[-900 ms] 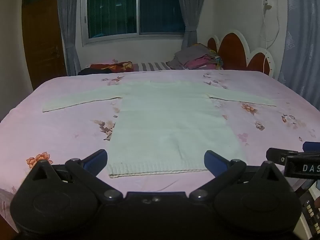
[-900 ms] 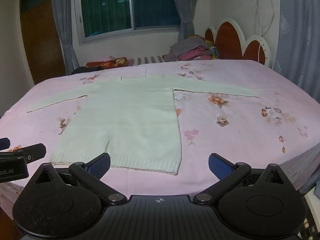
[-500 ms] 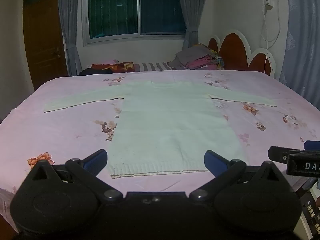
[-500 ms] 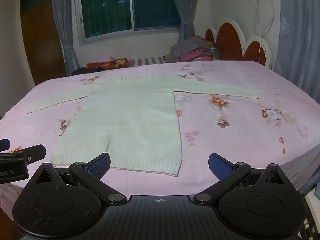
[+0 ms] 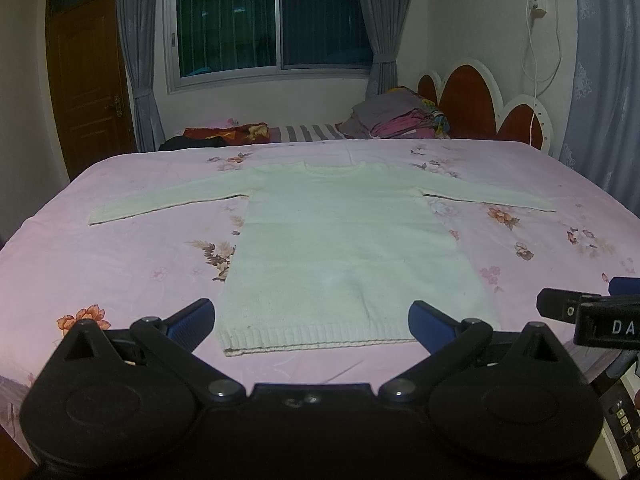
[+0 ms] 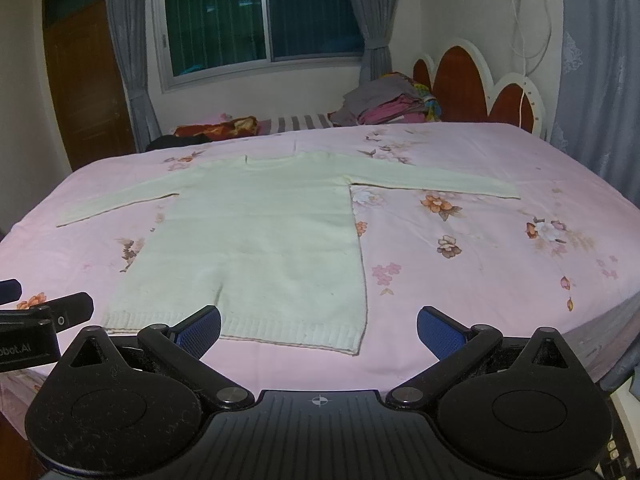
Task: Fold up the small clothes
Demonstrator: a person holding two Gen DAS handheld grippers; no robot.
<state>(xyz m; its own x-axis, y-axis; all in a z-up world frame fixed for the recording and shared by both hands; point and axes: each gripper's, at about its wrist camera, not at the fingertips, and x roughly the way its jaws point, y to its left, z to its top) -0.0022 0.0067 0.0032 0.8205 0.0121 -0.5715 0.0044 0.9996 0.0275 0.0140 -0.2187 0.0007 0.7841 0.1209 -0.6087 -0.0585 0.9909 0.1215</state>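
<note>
A small white knitted sweater [image 5: 344, 248] lies flat on the pink flowered bedsheet [image 5: 120, 256], sleeves spread left and right, hem nearest me. It also shows in the right wrist view [image 6: 260, 240]. My left gripper [image 5: 312, 320] is open and empty, held just in front of the hem. My right gripper [image 6: 318, 328] is open and empty, in front of the hem's right corner. Each gripper shows at the edge of the other's view.
Folded clothes [image 5: 396, 118] are piled at the far right of the bed by the red and white headboard [image 5: 480, 104]. Dark and red bedding [image 5: 216, 136] lies at the far edge. A window and a wooden door [image 5: 88, 80] are behind.
Both views have risen and pulled back very slightly. The sweater has not moved and both grippers stay open.
</note>
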